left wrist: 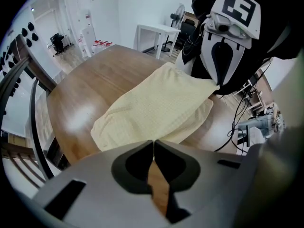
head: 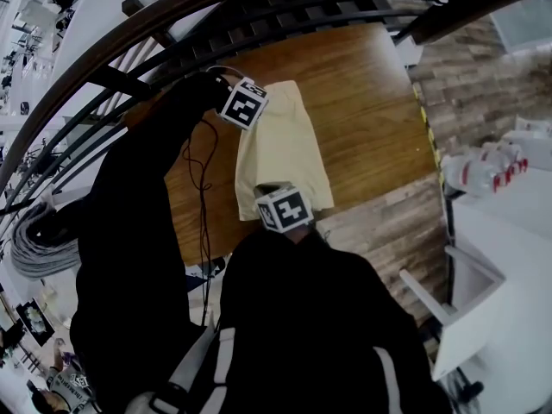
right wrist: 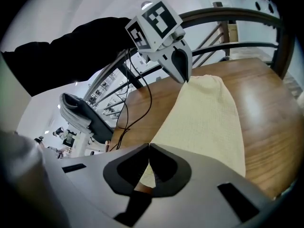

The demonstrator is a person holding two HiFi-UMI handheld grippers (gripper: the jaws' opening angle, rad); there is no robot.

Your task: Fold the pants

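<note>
Pale yellow pants [head: 280, 149] lie as a long folded strip on the brown wooden table [head: 371, 110]. My left gripper [left wrist: 153, 142] is shut, with the cloth's edge pinched at its tips. In the right gripper view the left gripper [right wrist: 186, 80] holds the far corner of the pants [right wrist: 209, 118]. My right gripper [right wrist: 148, 146] is shut on the near corner, and cloth shows in the gap behind its tips. From the left gripper view, the right gripper [left wrist: 216, 87] grips the opposite end of the pants [left wrist: 156, 108]. In the head view, marker cubes [head: 243, 102] [head: 285, 210] hide both sets of jaws.
Dark curved rails [head: 172, 24] ring the table's far and left sides. A black cable [head: 203, 188] trails over the left part of the table. A white table [head: 500, 257] and bottles [head: 483, 166] stand to the right, over wood plank flooring [head: 388, 231].
</note>
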